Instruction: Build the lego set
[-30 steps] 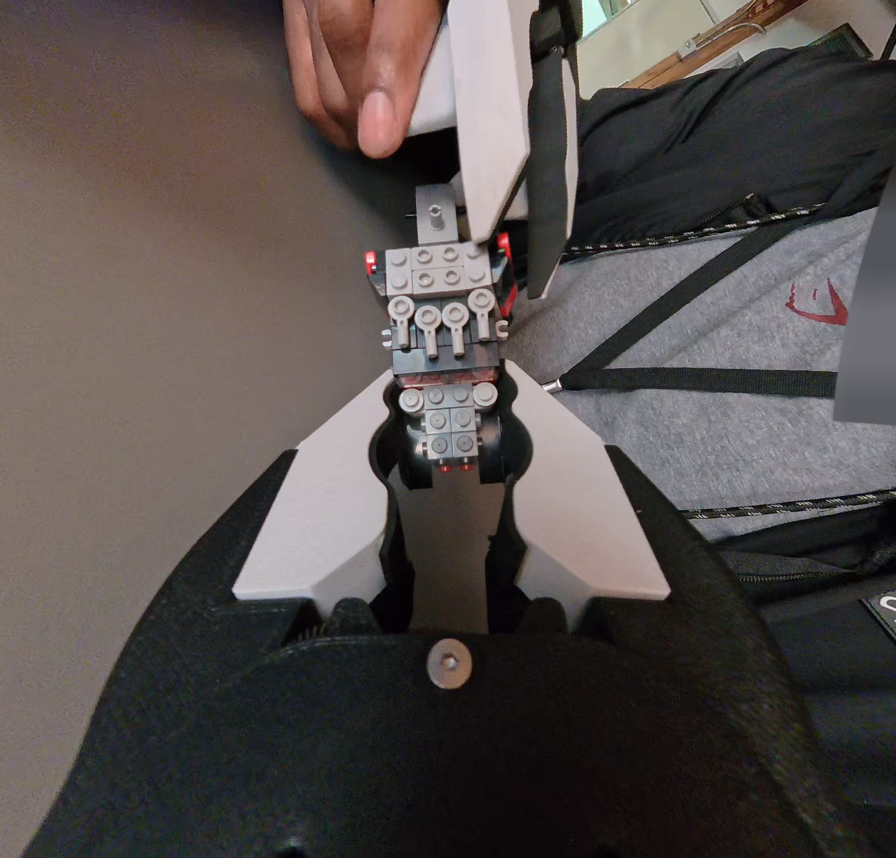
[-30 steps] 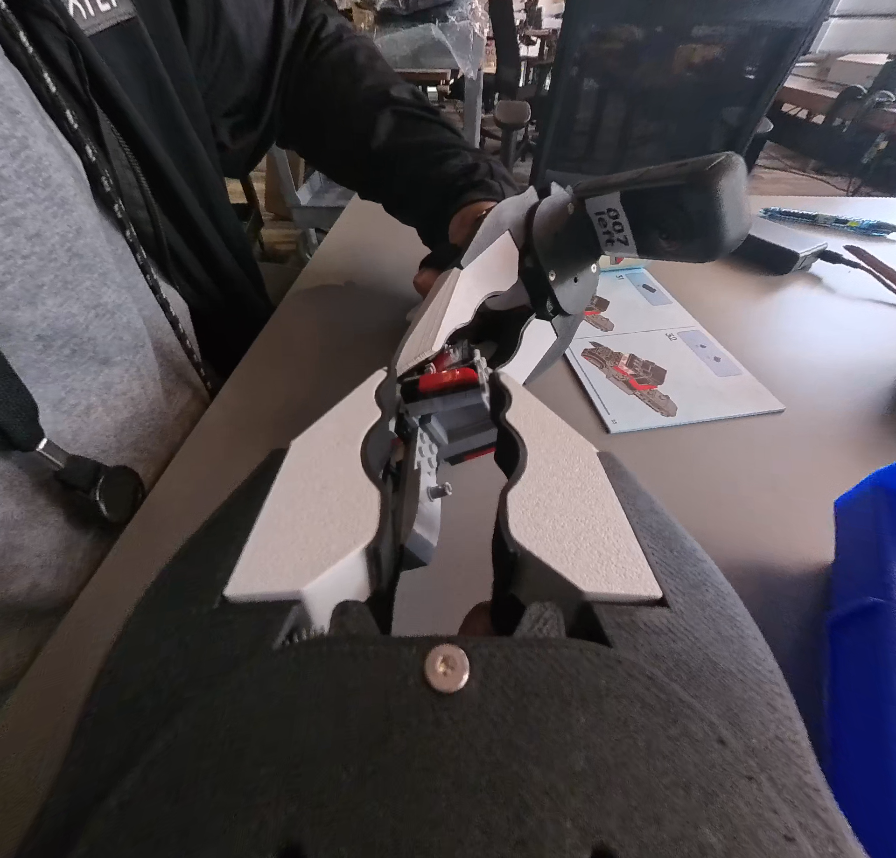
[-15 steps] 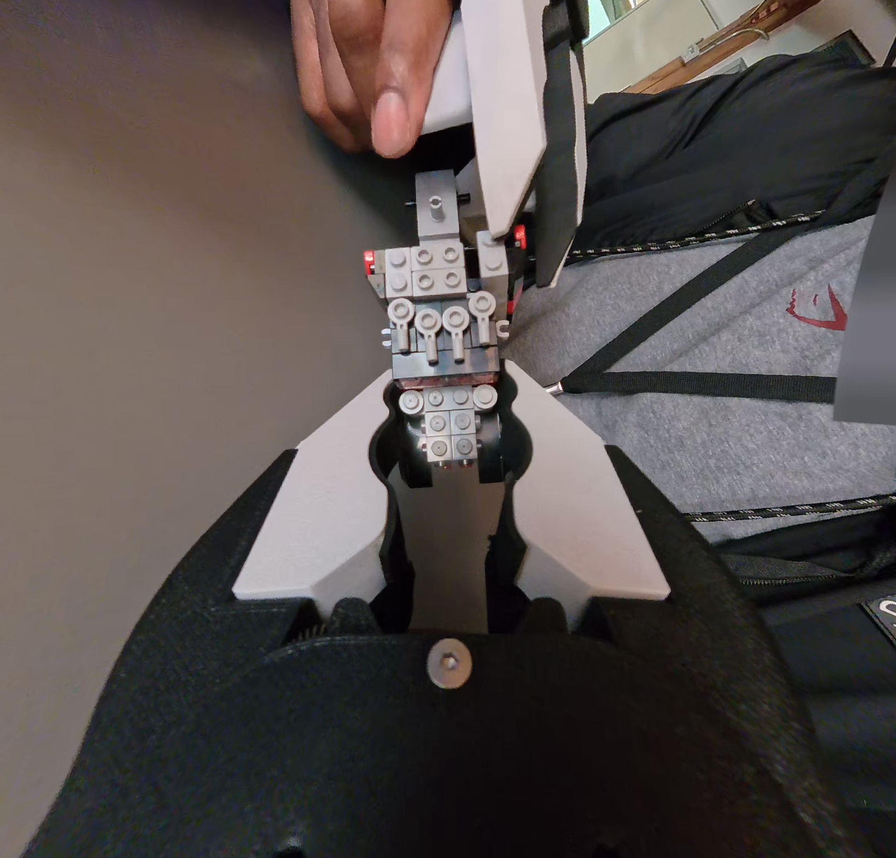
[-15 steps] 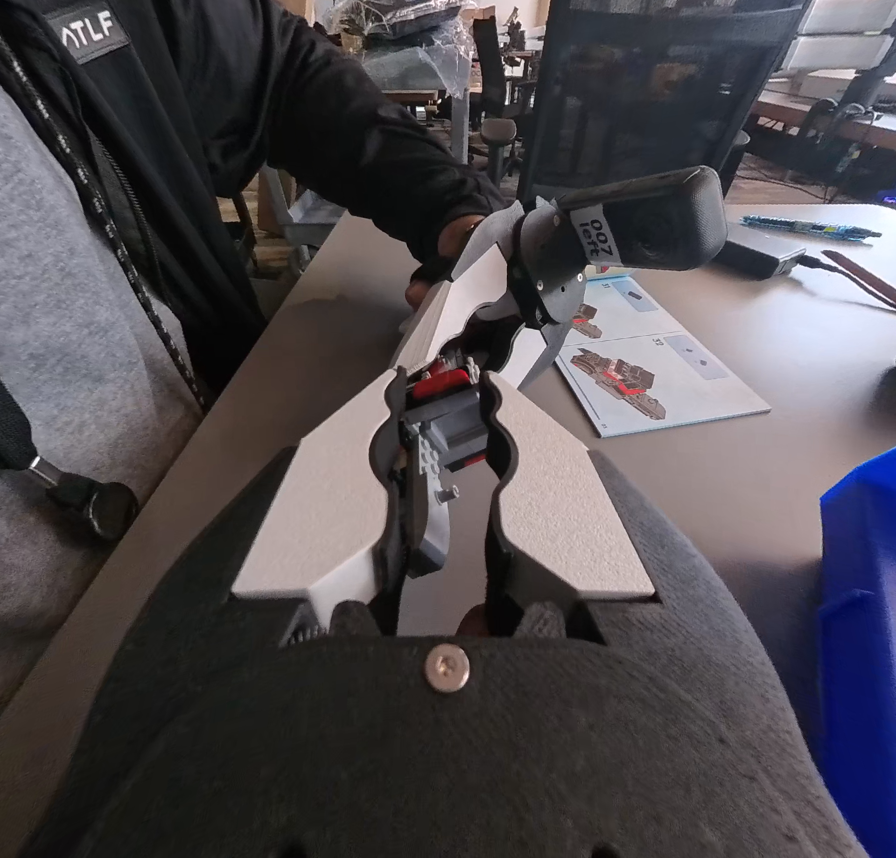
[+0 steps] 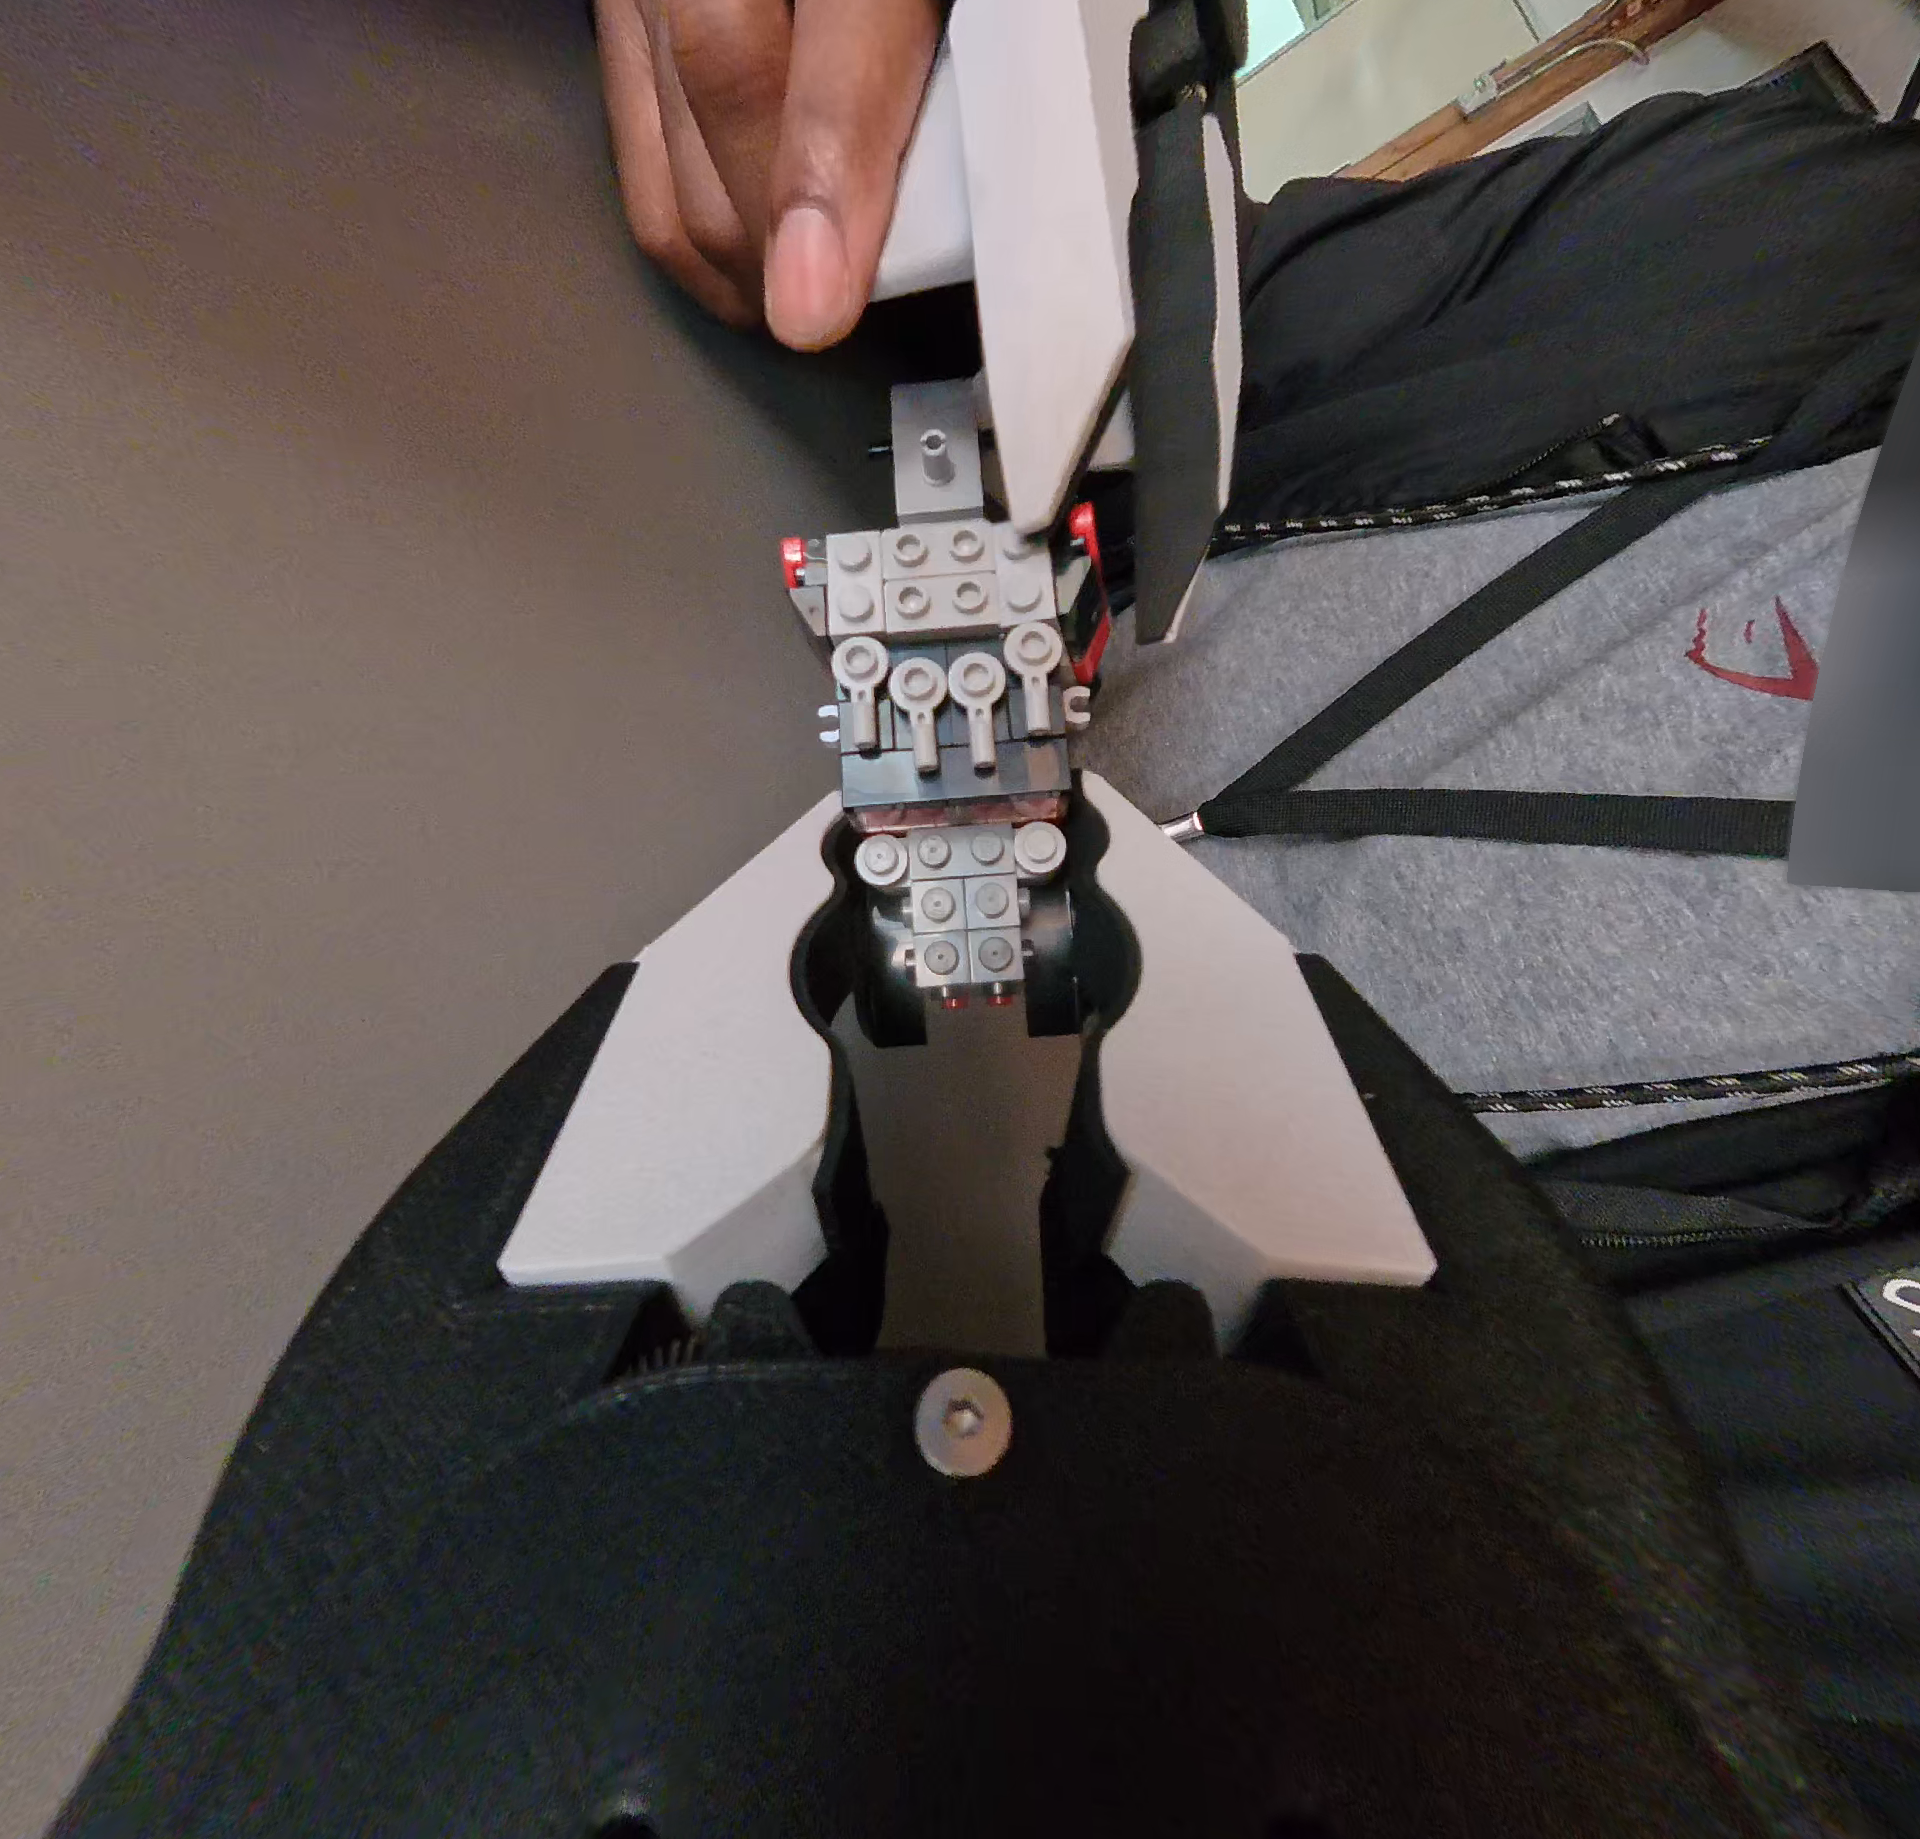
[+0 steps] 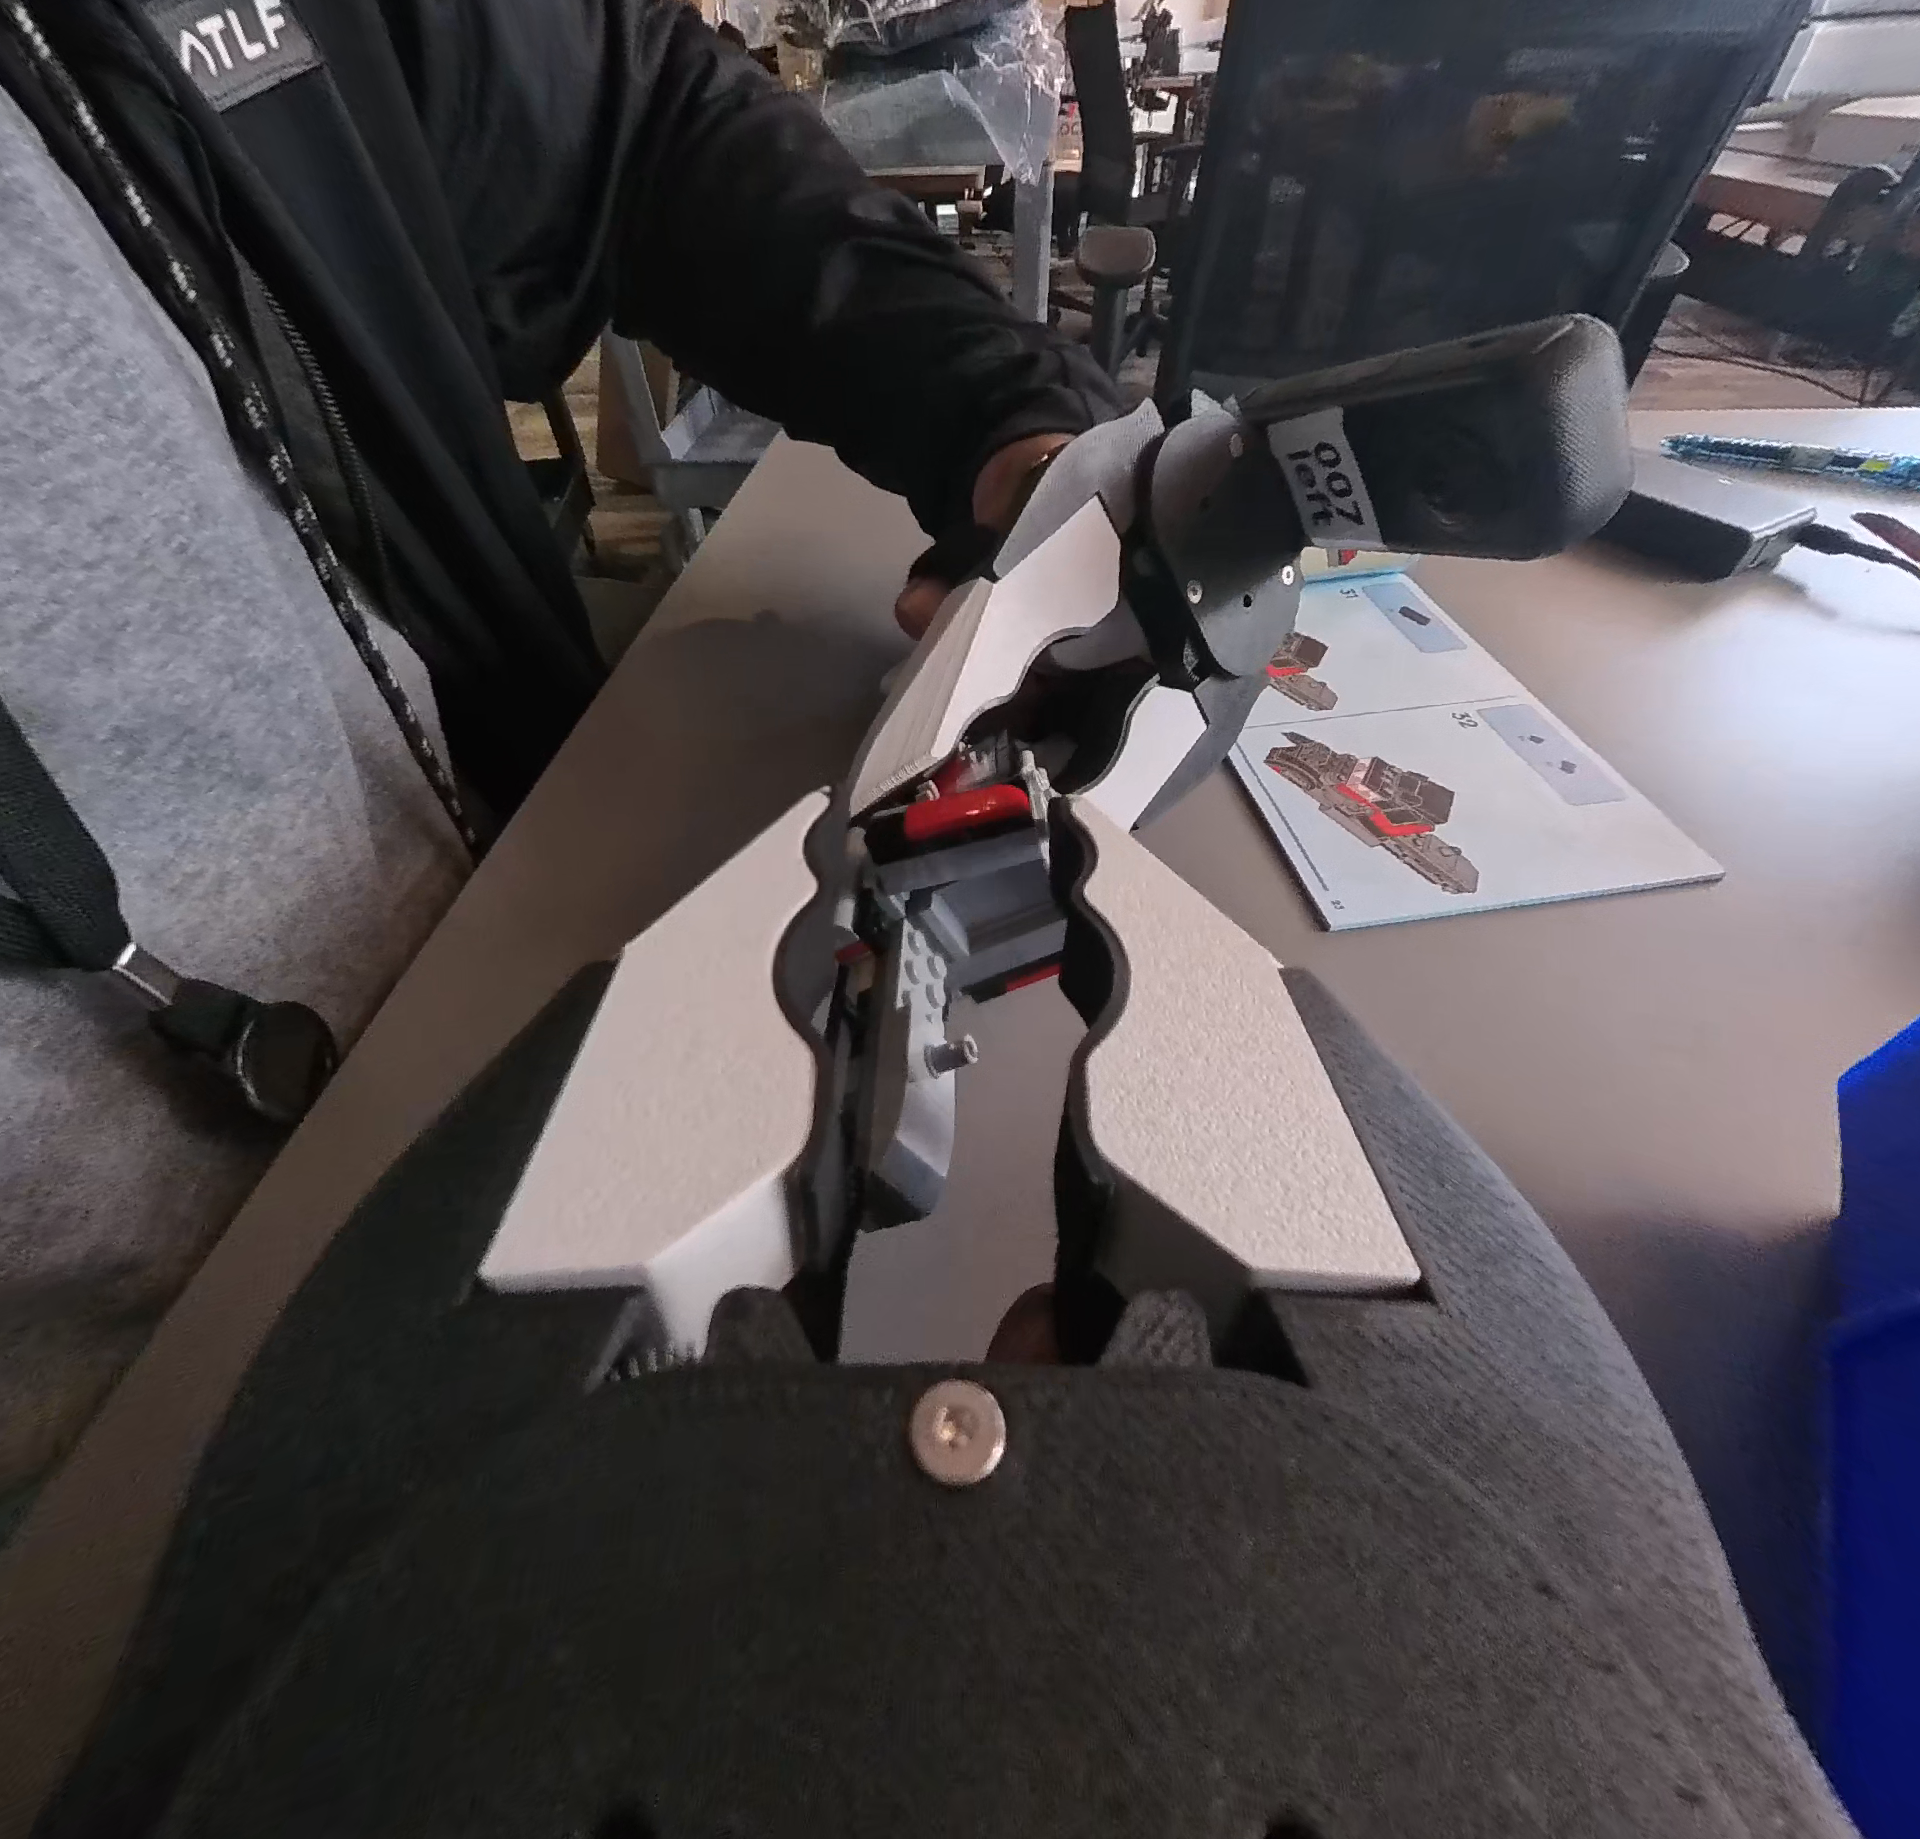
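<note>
A grey, black and red lego model [image 5: 945, 667] is held in the air between both grippers. My left gripper [image 5: 956, 833] is shut on its near end, studs facing the camera. My right gripper [image 5: 1091, 584] comes in from the top and clamps the model's far right corner, next to a grey plate with a pin [image 5: 935, 449]. In the right wrist view my right gripper [image 6: 945, 813] is shut on the model [image 6: 977, 906], and the left gripper [image 6: 977, 750] grips it from the far side. Most of the model is hidden there.
The grey table [image 6: 1558, 1062] lies below. An open instruction booklet [image 6: 1455, 802] lies to the right, and a blue bin [image 6: 1881, 1374] is at the right edge. A person's hand [image 5: 748, 127] holds the right gripper. The person's torso is close on the left. My hands' fingertips stand some 5 cm from each other.
Both grippers stay clamped on the model. The right gripper's finger has slid back down over the model's far right corner. The pair has shifted slightly over the table.
</note>
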The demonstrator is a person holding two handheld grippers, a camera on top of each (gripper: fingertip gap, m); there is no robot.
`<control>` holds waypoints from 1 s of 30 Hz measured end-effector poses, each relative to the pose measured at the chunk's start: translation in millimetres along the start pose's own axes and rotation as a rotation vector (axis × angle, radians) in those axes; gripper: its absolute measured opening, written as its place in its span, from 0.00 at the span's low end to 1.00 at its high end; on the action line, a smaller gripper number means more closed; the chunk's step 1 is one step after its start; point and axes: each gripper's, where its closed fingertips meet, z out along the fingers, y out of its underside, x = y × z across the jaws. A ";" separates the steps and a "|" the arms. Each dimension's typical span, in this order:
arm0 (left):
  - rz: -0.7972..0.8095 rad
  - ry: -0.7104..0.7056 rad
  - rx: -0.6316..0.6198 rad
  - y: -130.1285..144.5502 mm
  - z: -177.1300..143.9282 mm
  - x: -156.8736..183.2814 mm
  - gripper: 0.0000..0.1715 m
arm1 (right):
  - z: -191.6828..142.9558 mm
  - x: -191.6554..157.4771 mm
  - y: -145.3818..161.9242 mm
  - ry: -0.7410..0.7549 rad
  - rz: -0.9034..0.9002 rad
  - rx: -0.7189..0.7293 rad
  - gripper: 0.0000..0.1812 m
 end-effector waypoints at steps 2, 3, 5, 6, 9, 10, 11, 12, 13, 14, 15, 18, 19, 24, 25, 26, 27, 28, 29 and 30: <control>-0.002 -0.003 0.002 -0.2 -0.2 -0.6 0.22 | 1.0 1.3 0.2 0.008 0.001 -0.003 0.21; -0.004 -0.005 0.005 -0.6 -0.5 -1.1 0.22 | 1.1 3.1 -0.1 0.018 0.005 -0.002 0.20; -0.006 -0.006 0.010 -1.2 -1.2 -1.4 0.22 | 0.2 5.9 -2.1 0.033 0.011 0.010 0.18; -0.006 -0.007 0.010 -1.2 -1.1 -1.4 0.22 | -0.8 7.1 -4.1 0.039 0.011 0.022 0.17; -0.006 -0.006 0.011 -1.4 -1.0 -1.3 0.22 | -3.4 9.0 -7.3 0.049 0.008 0.042 0.15; -0.006 -0.005 0.009 -1.3 -1.0 -1.2 0.22 | -3.5 8.3 -6.8 0.045 0.006 0.040 0.15; -0.005 -0.005 0.007 -0.9 -0.8 -1.1 0.22 | -3.4 7.2 -6.1 0.040 0.004 0.037 0.16; -0.004 -0.005 0.004 -0.5 -0.5 -1.1 0.22 | -3.1 6.5 -5.3 0.036 0.005 0.034 0.16; -0.005 -0.005 0.002 -0.3 -0.3 -1.1 0.22 | -2.6 5.9 -4.4 0.033 0.008 0.030 0.17; -0.005 -0.004 0.002 -0.3 -0.3 -1.0 0.22 | -2.2 5.3 -3.8 0.029 0.011 0.029 0.17; -0.005 -0.004 0.002 -0.3 -0.2 -1.0 0.22 | -1.9 5.1 -3.7 0.027 0.014 0.029 0.18; -0.007 -0.003 0.002 -0.3 -0.2 -1.0 0.22 | -1.6 5.2 -4.8 0.025 0.017 0.038 0.19; -0.007 -0.003 0.001 -0.2 -0.2 -1.0 0.22 | -2.0 5.4 -5.6 0.025 0.017 0.042 0.20; -0.009 -0.003 -0.002 0.0 0.0 -1.3 0.22 | -4.0 0.6 -6.7 -0.004 -0.007 0.045 0.23; -0.010 -0.003 -0.002 0.0 0.0 -1.4 0.22 | -3.8 -1.6 -7.0 -0.015 -0.013 0.044 0.23; -0.010 -0.003 -0.003 0.0 0.0 -1.4 0.22 | -3.3 -2.7 -6.6 -0.020 -0.018 0.038 0.23; -0.010 -0.003 -0.003 0.0 0.0 -1.4 0.22 | -2.5 -3.2 -5.5 -0.021 -0.023 0.028 0.24; -0.010 -0.003 -0.003 0.2 0.1 -1.5 0.22 | -1.4 -2.7 -3.9 -0.017 -0.028 0.015 0.24; -0.010 -0.003 -0.004 0.3 0.3 -1.4 0.22 | -0.3 -2.3 -1.9 -0.014 -0.033 0.001 0.23; -0.010 -0.003 -0.005 0.4 0.4 -1.3 0.22 | 0.6 -2.6 -0.2 -0.014 -0.040 -0.011 0.23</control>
